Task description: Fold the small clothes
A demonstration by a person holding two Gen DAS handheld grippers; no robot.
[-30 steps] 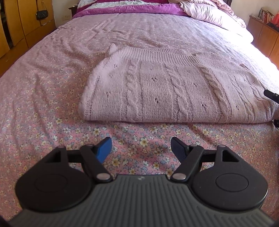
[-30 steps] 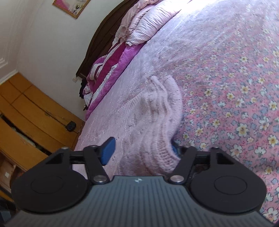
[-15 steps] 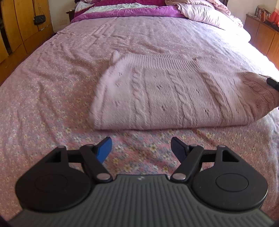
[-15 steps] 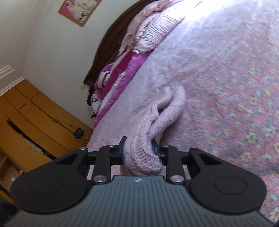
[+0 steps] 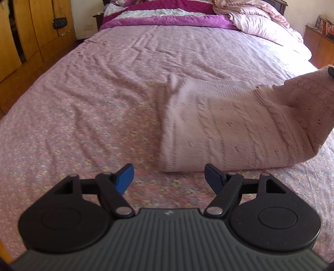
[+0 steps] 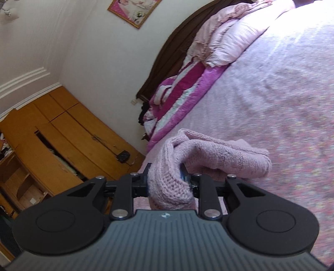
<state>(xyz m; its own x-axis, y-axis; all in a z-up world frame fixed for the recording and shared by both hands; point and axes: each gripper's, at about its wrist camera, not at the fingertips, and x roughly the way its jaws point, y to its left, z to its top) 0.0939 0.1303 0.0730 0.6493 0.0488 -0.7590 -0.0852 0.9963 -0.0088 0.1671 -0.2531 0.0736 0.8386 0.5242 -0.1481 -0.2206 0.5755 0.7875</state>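
The right claw has just been closing, and its jaws now pinch a thick bunch of the pink knitted sweater — the knit bulges out between the blue pads and hangs below them. From the pinch the sweater runs forward as a folded roll lifted above the bed.

In the left wrist view the left claw stands spread wide with nothing between its blue fingertips; it hovers over the flowered bedsheet, just short of the sweater's near edge and not touching it. The sweater lies mostly flat on the sheet ahead of this claw, blurred, with its right-hand end pulled up off the bed toward the frame's right edge, where a dark tip of the other claw shows.

The sheet is pink with small flowers and wrinkled across the middle. At the head of the bed lie a magenta-and-white striped quilt and a pale pink pillow against a dark headboard. Wooden wardrobes line the wall beside the bed — a small black pouch hangs on one door. A framed picture hangs on the white wall.
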